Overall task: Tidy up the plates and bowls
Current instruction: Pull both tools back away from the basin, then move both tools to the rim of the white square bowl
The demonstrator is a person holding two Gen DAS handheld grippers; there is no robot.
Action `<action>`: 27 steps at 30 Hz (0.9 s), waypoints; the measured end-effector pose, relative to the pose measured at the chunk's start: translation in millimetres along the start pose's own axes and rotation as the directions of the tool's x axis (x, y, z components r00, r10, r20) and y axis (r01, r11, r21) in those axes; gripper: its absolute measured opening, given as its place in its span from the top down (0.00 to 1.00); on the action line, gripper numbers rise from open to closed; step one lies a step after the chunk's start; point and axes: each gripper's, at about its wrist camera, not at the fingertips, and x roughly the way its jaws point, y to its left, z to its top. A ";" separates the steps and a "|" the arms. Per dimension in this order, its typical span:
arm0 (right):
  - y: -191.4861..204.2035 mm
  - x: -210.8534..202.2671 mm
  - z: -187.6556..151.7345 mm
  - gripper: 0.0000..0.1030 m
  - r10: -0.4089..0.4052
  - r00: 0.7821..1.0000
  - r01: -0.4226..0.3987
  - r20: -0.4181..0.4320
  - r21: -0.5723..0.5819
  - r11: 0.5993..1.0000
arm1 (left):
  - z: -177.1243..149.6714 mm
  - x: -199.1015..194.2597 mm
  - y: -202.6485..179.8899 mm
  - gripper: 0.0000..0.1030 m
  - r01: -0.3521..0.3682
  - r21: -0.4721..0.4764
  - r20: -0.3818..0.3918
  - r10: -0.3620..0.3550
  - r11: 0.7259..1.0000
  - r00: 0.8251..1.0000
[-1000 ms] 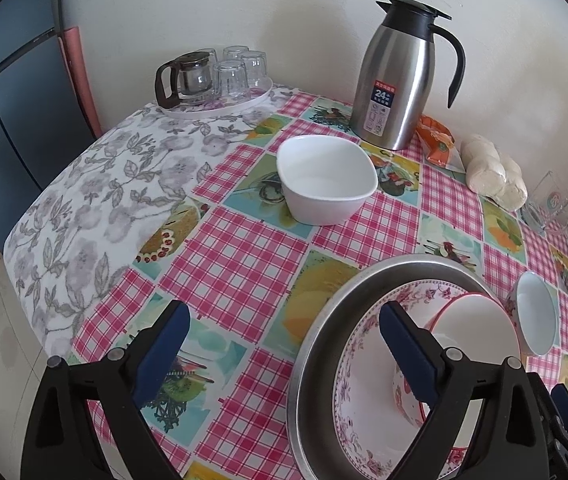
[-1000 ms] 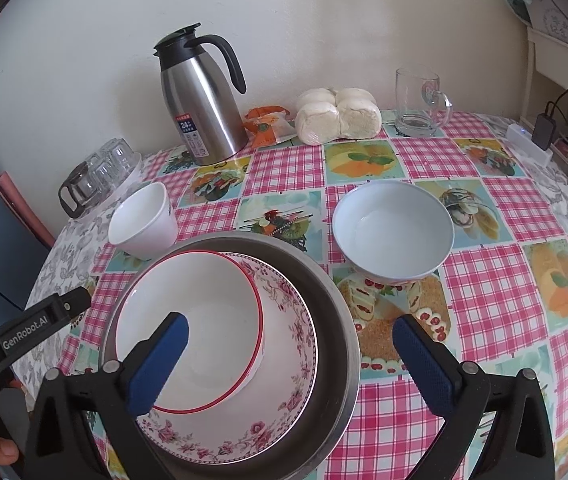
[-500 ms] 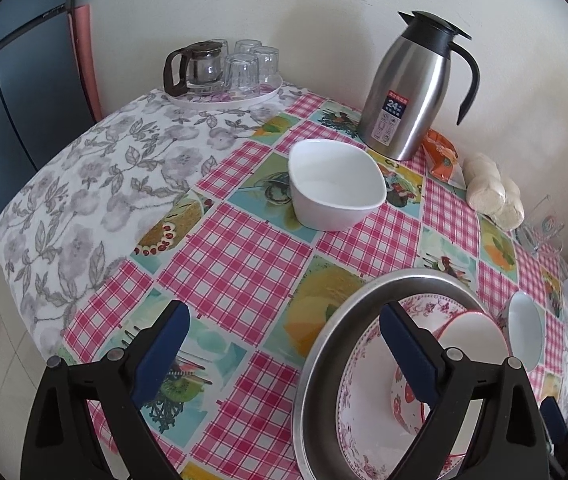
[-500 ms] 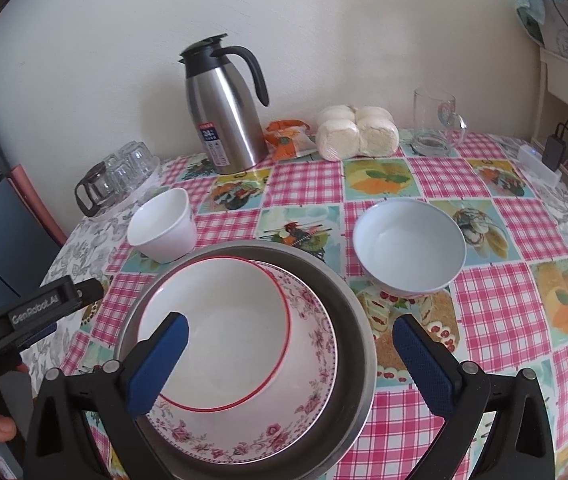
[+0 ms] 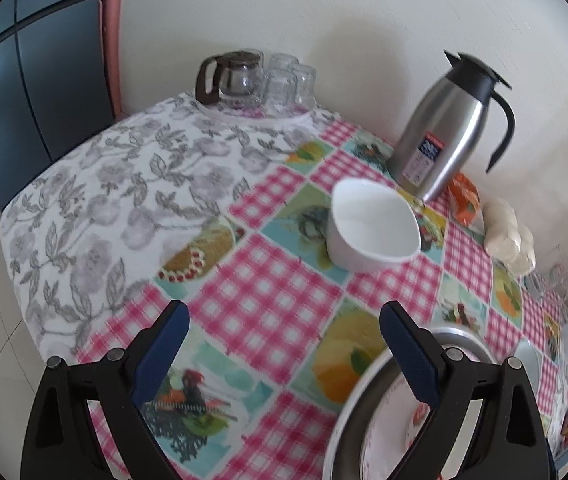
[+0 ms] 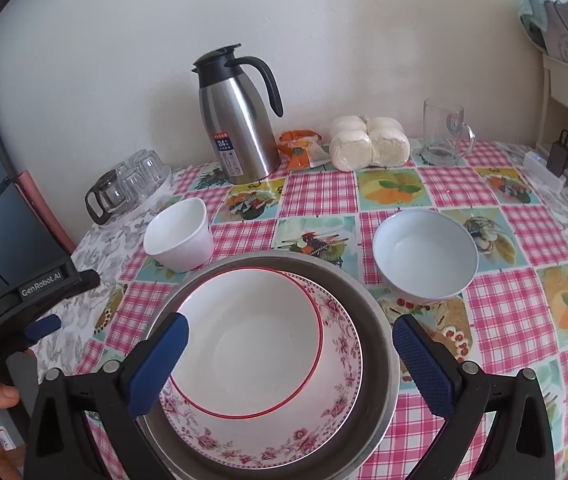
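Note:
A metal basin (image 6: 379, 320) holds a floral plate (image 6: 339, 400) with a red-rimmed white bowl (image 6: 252, 344) on it. A small white bowl (image 6: 180, 240) stands to its far left and a pale blue bowl (image 6: 423, 256) to its far right. My right gripper (image 6: 289, 356) is open and empty above the basin. My left gripper (image 5: 284, 340) is open and empty over the tablecloth, left of the basin (image 5: 367, 392), with the small white bowl (image 5: 371, 228) ahead. It also shows in the right wrist view (image 6: 36, 312).
A steel thermos jug (image 6: 236, 128), an orange packet (image 6: 299, 148), wrapped buns (image 6: 367, 144) and a glass mug (image 6: 443, 132) line the wall. A tray of glasses with a glass pot (image 5: 252, 84) stands at the far left corner. The table edge (image 5: 16, 248) drops away left.
Both grippers have pulled back and up from the table, so the basin sits lower in both views. The left view has swung left. Nothing was grasped.

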 end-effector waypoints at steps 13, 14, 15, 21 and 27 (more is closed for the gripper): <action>31.9 4.5 35.2 0.00 -0.006 1.000 0.006 -0.006 -0.038 0.999 | 21.1 11.3 5.0 0.06 0.044 -0.071 0.090 -0.037 0.997 0.995; 35.6 4.0 38.3 0.00 -0.004 1.000 0.004 -0.002 -0.043 0.999 | 23.7 10.9 4.9 0.06 0.046 -0.071 0.100 -0.039 0.996 0.994; 39.6 3.4 42.0 0.00 0.000 1.000 0.000 0.002 -0.049 0.999 | 26.9 11.3 5.4 0.06 0.050 -0.071 0.104 -0.043 0.996 0.994; 63.3 3.5 62.5 0.00 0.008 1.000 -0.008 0.000 -0.084 0.996 | 44.6 16.2 15.6 0.06 0.179 -0.140 0.088 -0.168 0.974 0.982; 79.2 12.2 77.5 0.00 -0.010 1.000 0.009 -0.007 -0.112 0.994 | 54.6 23.5 19.3 0.06 0.278 -0.182 0.083 -0.267 0.943 0.960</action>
